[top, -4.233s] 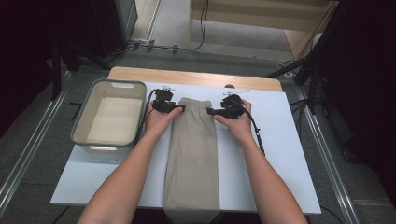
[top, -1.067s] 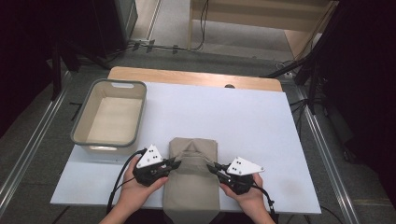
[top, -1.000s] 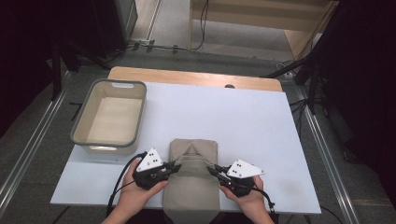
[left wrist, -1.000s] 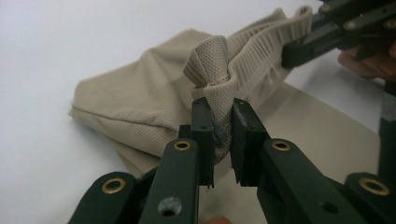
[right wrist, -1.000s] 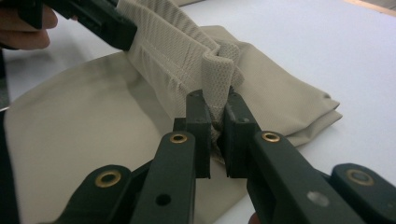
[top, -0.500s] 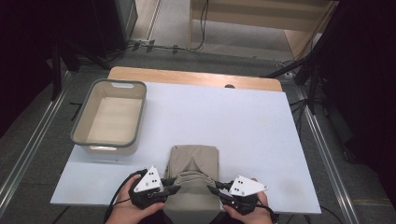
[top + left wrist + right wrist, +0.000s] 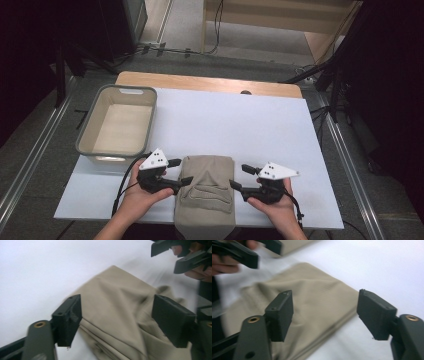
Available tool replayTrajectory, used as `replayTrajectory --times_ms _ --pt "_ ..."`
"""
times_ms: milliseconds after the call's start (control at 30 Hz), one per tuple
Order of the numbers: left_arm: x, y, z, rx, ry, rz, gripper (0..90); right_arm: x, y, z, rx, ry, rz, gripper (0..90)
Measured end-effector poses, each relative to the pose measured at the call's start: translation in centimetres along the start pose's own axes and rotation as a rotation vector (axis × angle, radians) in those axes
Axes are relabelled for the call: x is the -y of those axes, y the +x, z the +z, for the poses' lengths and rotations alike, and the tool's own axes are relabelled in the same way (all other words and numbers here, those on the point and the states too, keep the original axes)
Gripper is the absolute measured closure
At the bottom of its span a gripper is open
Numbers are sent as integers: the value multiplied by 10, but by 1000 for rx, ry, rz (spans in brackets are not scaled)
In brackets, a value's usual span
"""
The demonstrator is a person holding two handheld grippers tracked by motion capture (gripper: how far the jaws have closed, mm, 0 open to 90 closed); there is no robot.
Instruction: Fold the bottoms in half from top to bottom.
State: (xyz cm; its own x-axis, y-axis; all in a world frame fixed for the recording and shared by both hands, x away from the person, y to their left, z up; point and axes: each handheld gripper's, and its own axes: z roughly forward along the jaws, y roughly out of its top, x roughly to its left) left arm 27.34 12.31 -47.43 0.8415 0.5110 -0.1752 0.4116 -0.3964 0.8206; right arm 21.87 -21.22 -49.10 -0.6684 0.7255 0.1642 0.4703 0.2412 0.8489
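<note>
Item: folded beige garment [image 7: 206, 192], probably trousers. It lay on the white board [image 7: 225, 125] at the near edge, about 6 o'clock of the board's centre in the high view. Its far end was squared off; the middle was rumpled into shallow creases; the near end ran over the board's front edge and out of frame. In the left gripper view the cloth [image 7: 117, 315] showed a doubled seam edge along its near side.

Item: left gripper [image 7: 178, 172], held in the person's left hand [image 7: 140, 195]. It sat at 9 o'clock of the garment, jaws pointing toward the cloth. The jaws had just been opening and stood parted; in its own view the cloth lay beyond and below the gap with neither pad pressing on it. Released. A black cable looped from its body toward 7 o'clock.

Item: right gripper [image 7: 240, 177], held in the right hand [image 7: 275, 202]. It sat at 3 o'clock of the garment, mirroring the left. Its jaws had likewise just been opening and stood apart, just beside the cloth's edge [image 7: 319, 305], gripping nothing. Released.

Item: grey plastic tub [image 7: 119, 125]. It stood at 10 o'clock of the garment, on the board's left margin, well apart from the cloth, near the left gripper's far side. Its interior was pale, and no contents could be made out.

Item: wooden tabletop strip [image 7: 210, 84], at 12 o'clock, along the board's far edge.
</note>
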Motion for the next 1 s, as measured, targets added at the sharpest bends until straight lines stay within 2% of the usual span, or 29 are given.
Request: replayTrajectory --times_ms 33,67,133,167,200,267,300,400,467,500,567,633,667,700,733,767,800,833,867,900,1000 --pt "-2 7 11 -32 30 -6 315 -4 -9 11 30 33 29 345" --pt "-2 10 16 -47 43 -12 327 -5 -13 17 32 46 41 360" --pt "-2 13 20 -50 51 -28 354 -7 -16 22 40 59 43 390" --pt "-1 17 24 -61 62 -38 373 -10 -21 33 65 103 32 408" --pt "1 22 32 -86 88 -62 392 -10 -23 38 69 117 31 415" --pt "3 25 34 -89 98 -78 410 -11 -26 47 80 142 28 429" --pt "5 28 38 -105 127 -96 434 -11 -28 51 89 153 29 438" --pt "7 28 40 -116 147 -99 456 -11 -31 59 99 170 29 445" --pt "7 28 40 -111 149 -104 458 -10 -31 61 102 174 22 447" --pt "7 29 40 -102 159 -110 497 -9 -31 65 116 192 24 451" --pt "7 30 40 -94 160 -123 519 -9 -30 67 118 197 16 480" --pt "7 30 40 -92 162 -127 564 -9 -29 67 101 197 34 556" --pt "7 30 40 -86 166 -128 564 -9 -29 67 101 197 34 556" --pt "8 27 41 -83 173 -120 631 -8 -27 67 91 200 31 627" --pt "8 27 41 -83 173 -120 657 -8 -26 67 87 199 41 656" --pt "7 26 41 -77 178 -121 657 -8 -26 67 87 199 41 656" --pt "8 26 42 -59 180 -124 728 -7 -25 66 82 198 58 697" --pt "8 26 42 -59 180 -124 765 -7 -25 66 82 198 58 697" --pt "8 25 42 -55 181 -121 788 -7 -25 66 56 199 79 797" --pt "8 24 42 -54 180 -113 801 -7 -25 67 41 198 94 817" --pt "7 22 43 -61 172 -110 828 -7 -21 67 57 198 73 847"
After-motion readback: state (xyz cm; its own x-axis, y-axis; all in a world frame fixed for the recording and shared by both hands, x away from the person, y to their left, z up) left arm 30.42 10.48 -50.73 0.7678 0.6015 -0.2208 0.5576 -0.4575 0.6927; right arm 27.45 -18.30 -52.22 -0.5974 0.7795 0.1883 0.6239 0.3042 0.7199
